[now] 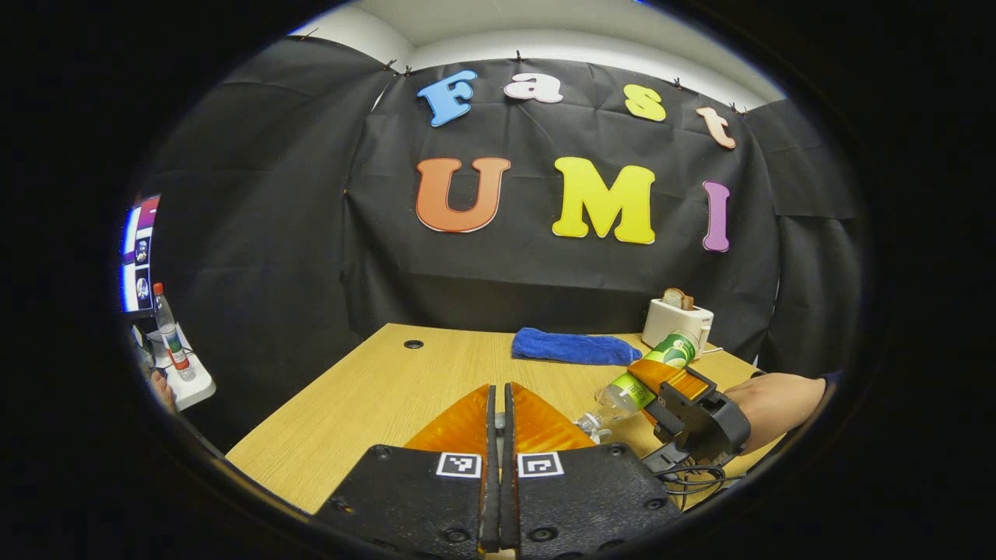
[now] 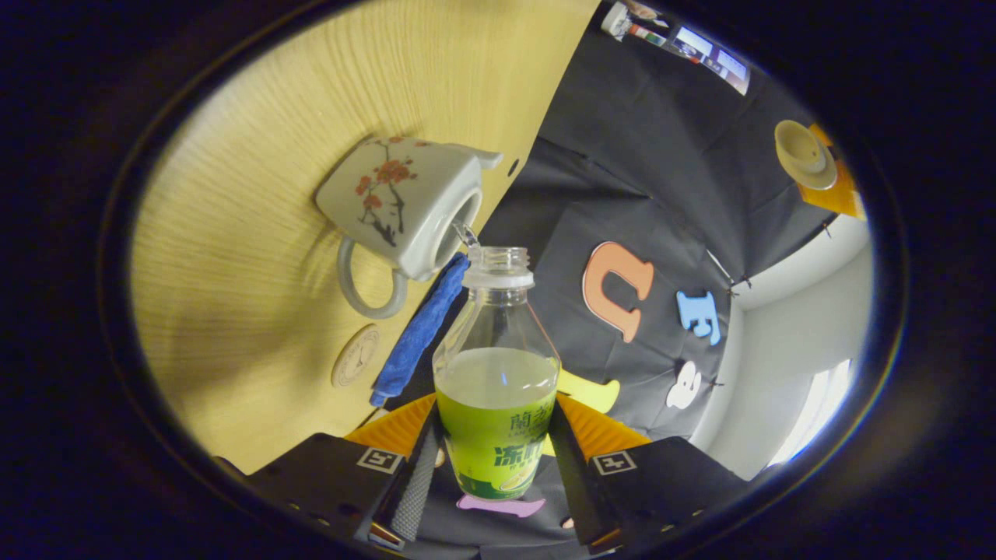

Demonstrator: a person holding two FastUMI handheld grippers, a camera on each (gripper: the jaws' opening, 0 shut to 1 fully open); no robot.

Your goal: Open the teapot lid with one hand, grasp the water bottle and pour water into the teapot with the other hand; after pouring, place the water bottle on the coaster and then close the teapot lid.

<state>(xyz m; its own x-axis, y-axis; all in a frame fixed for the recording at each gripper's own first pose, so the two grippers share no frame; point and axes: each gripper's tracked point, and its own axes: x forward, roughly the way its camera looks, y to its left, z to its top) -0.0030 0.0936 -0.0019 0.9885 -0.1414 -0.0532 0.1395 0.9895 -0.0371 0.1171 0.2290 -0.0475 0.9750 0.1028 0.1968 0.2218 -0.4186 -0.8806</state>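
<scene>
Ahead of the left gripper point(image 1: 499, 435) the pale wooden tabletop point(image 1: 389, 389) runs bare to its far edge under the black cloth wall, with a small round hole near that edge; its near-left corner drops away just beside the fingers. A folded blue towel point(image 1: 572, 348) and a white toaster holding a slice of bread point(image 1: 678, 317) sit at the far right. The left gripper's fingers are pressed together, and in the right gripper view it shows up high, gripping a cream round teapot lid point(image 2: 804, 153).

To the left gripper's right, a hand point(image 1: 774, 400) reaches in holding the right gripper point(image 1: 675, 389), tilted so the bottle's mouth slants down toward the table.

The right gripper point(image 2: 496, 459) is clamped on the clear plastic water bottle with a green label point(image 2: 496, 404), uncapped and part full of liquid. Its mouth is at the open rim of the white ceramic teapot painted with red blossoms point(image 2: 401, 206), a thin stream at the lip. A round beige coaster point(image 2: 355, 355) lies on the table beside the teapot's handle, next to the towel.
</scene>
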